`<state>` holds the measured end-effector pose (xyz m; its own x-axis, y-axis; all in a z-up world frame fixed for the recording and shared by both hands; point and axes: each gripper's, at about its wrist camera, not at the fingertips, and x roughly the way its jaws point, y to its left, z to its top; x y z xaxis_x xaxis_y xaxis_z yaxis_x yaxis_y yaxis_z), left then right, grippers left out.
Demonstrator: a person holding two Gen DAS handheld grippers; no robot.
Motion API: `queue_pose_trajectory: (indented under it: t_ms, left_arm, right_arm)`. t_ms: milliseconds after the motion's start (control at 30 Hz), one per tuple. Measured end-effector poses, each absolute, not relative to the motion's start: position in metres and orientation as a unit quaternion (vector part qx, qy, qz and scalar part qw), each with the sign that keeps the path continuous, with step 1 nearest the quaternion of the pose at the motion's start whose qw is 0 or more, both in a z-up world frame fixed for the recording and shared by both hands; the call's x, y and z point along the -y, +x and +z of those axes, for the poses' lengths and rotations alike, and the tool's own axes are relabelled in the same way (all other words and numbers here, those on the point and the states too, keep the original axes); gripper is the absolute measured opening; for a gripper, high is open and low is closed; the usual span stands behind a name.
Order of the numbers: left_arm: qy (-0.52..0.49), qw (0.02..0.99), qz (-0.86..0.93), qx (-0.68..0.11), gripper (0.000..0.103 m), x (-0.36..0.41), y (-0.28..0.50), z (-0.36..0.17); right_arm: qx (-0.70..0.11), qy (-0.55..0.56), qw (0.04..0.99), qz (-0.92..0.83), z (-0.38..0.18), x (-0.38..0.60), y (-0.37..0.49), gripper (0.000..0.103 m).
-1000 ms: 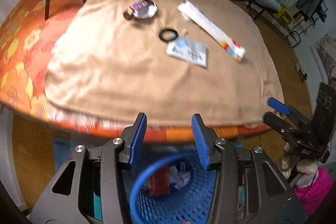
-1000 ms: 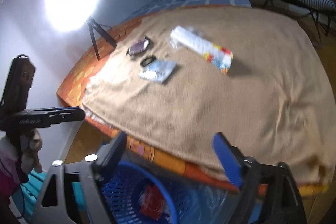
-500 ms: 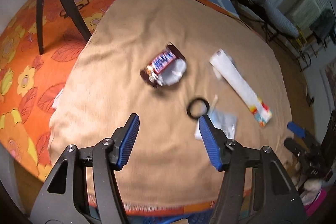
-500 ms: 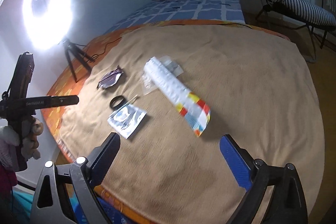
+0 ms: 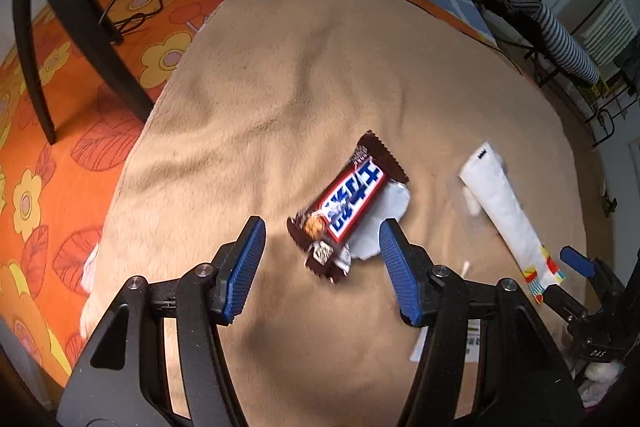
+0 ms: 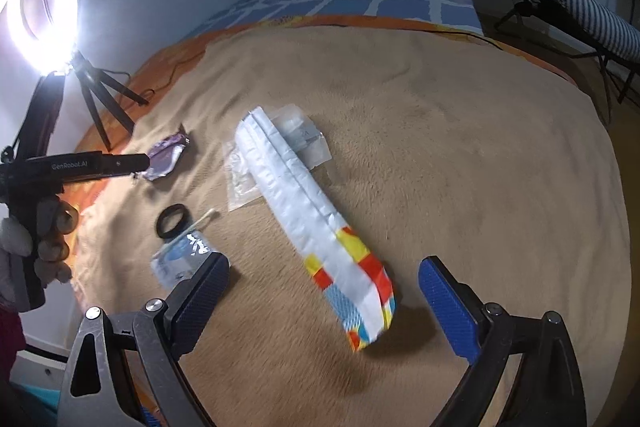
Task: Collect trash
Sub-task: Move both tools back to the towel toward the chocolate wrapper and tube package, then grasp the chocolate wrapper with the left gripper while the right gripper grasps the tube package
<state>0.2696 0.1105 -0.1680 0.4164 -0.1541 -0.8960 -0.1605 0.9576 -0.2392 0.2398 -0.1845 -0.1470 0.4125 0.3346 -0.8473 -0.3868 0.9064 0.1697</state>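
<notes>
two claws hang over the bed, nothing between their pads: the left gripper (image 5: 322, 261), half spread and just widened, frames the near end of the chocolate bar wrapper (image 5: 349, 205), and the right gripper (image 6: 324, 301), just opened wide, straddles the near, coloured end of the long white packet (image 6: 316, 215). both tilt steeply down toward the tan blanket (image 6: 480, 167). risk, as i judge it: a pad could pinch blanket with the flat wrapper, or the limp packet could fold and slip, since both lie flush on soft cloth.

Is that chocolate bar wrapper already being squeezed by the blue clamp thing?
No, the wrapper lies flat on the tan blanket between the left tool's open fingers, untouched.
</notes>
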Motion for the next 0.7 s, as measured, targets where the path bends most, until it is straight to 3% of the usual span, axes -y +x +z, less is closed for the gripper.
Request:
queue_pose_trajectory:
  t_ms: [233,367,567,633,700]
  left_arm:
    - [-0.147,0.824,0.008,-0.547,0.061,-0.113,0.281,-0.181]
    - [-0.150,0.825,0.010,-0.545,0.060,-0.113,0.282,-0.183]
    - [-0.153,0.826,0.023,-0.542,0.029,-0.119,0.278,-0.182]
    - [-0.155,0.826,0.027,-0.541,0.023,-0.121,0.276,-0.182]
    - [-0.155,0.827,0.028,-0.539,0.019,-0.125,0.273,-0.180]
  right_arm:
    - [-0.500,-0.058,0.839,0.208,-0.161,0.173,0.251,0.097]
    - [-0.504,-0.074,0.833,0.215,-0.166,0.166,0.252,0.090]
    - [-0.506,-0.113,0.828,0.215,-0.169,0.157,0.247,0.067]
    - [-0.505,-0.115,0.827,0.218,-0.167,0.158,0.245,0.052]
    - [-0.504,-0.113,0.827,0.223,-0.165,0.159,0.242,0.044]
